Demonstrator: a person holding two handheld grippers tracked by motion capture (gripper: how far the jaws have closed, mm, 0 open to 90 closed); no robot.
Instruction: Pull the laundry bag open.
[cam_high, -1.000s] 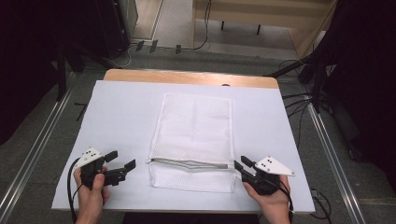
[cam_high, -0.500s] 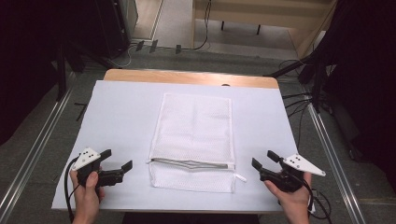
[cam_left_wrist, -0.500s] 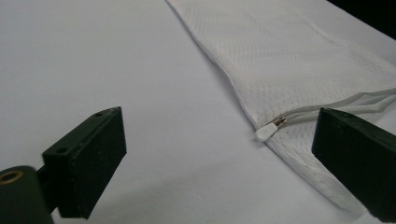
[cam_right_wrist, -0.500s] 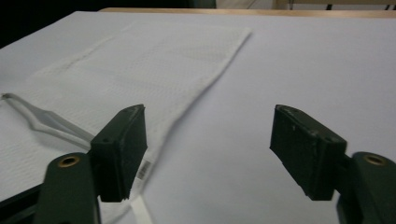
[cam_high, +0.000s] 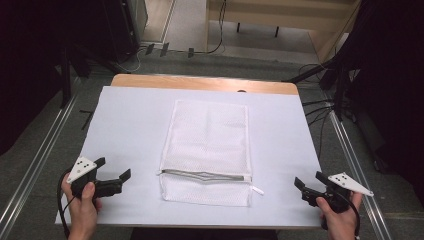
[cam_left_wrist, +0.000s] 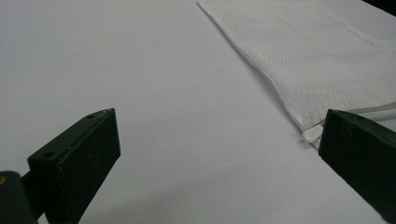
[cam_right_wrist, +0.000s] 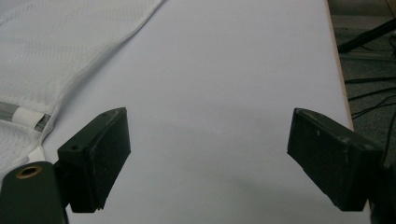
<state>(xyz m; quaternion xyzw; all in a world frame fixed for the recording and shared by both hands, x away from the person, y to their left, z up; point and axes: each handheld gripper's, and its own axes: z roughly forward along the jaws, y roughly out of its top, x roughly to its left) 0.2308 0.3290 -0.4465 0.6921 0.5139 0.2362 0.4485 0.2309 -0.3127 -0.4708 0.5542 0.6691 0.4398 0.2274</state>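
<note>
A white mesh bag (cam_high: 209, 145) lies flat in the middle of the white table cover (cam_high: 130, 125), with a grey zipper (cam_high: 205, 174) partly undone across its near end. My left gripper (cam_high: 116, 175) is open at the front left, clear of the bag's left edge (cam_left_wrist: 299, 79). At the front right corner my right gripper (cam_high: 309, 186) is open too, well away from the bag (cam_right_wrist: 60, 51). Nothing sits between either pair of jaws.
The wooden table edge (cam_high: 200, 82) shows at the far side. Metal rails (cam_high: 35, 165) run along both sides on the grey floor. Cables (cam_high: 320, 107) trail off to the right of the table.
Both grippers have drawn outward from the bag's near corners toward the table's front corners, the right one farther. The bag has not moved.
</note>
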